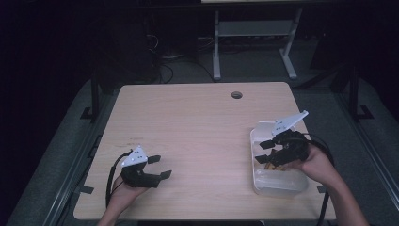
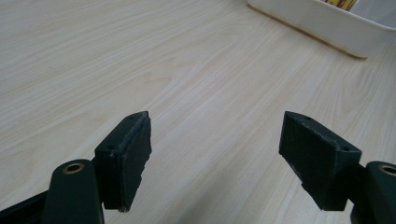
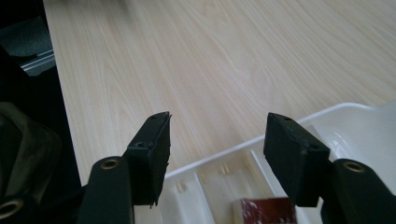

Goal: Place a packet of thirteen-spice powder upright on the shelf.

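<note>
Right gripper (image 1: 261, 150) above tray (image 1: 254, 137) rim.

Count of things on the counter

One wooden counter (image 1: 197, 122) fills the middle of the frame, with one round hole (image 1: 236, 94) near its upper edge. One white tray (image 1: 258, 136) sits at the lower right; in it lie one clear container (image 1: 280, 180) and one dark red item (image 3: 268, 211), its kind not clear. Two grippers are in view: the left gripper (image 1: 160, 166) at lower left and the right gripper (image 1: 263, 151) over the tray, each with two black fingers (image 2: 126, 156).
</note>
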A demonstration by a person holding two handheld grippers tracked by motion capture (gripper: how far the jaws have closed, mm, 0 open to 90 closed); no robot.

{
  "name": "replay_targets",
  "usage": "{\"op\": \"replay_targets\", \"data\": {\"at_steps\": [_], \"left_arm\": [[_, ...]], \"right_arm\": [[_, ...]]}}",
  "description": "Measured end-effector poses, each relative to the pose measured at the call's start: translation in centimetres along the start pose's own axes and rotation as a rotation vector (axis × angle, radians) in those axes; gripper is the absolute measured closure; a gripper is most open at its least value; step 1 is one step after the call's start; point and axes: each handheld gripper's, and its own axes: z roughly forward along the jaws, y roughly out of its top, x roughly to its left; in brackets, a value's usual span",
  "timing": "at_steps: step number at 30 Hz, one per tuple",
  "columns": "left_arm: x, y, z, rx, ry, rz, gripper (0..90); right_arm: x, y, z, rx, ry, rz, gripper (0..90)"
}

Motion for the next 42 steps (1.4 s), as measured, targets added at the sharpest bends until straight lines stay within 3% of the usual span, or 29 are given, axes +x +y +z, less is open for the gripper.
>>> {"op": "replay_targets", "data": {"at_steps": [28,42], "left_arm": [[0.5,0.0,-0.5,0.002,0.013,-0.009,21.5],[0.6,0.0,-0.6,-0.002,0.016,-0.011,20.8]], "right_arm": [[3.8,2.4,3.8,-0.034,0.03,0.019,33.0],[5.3,3.7,5.9,-0.049,0.075,0.006,31.1]]}}
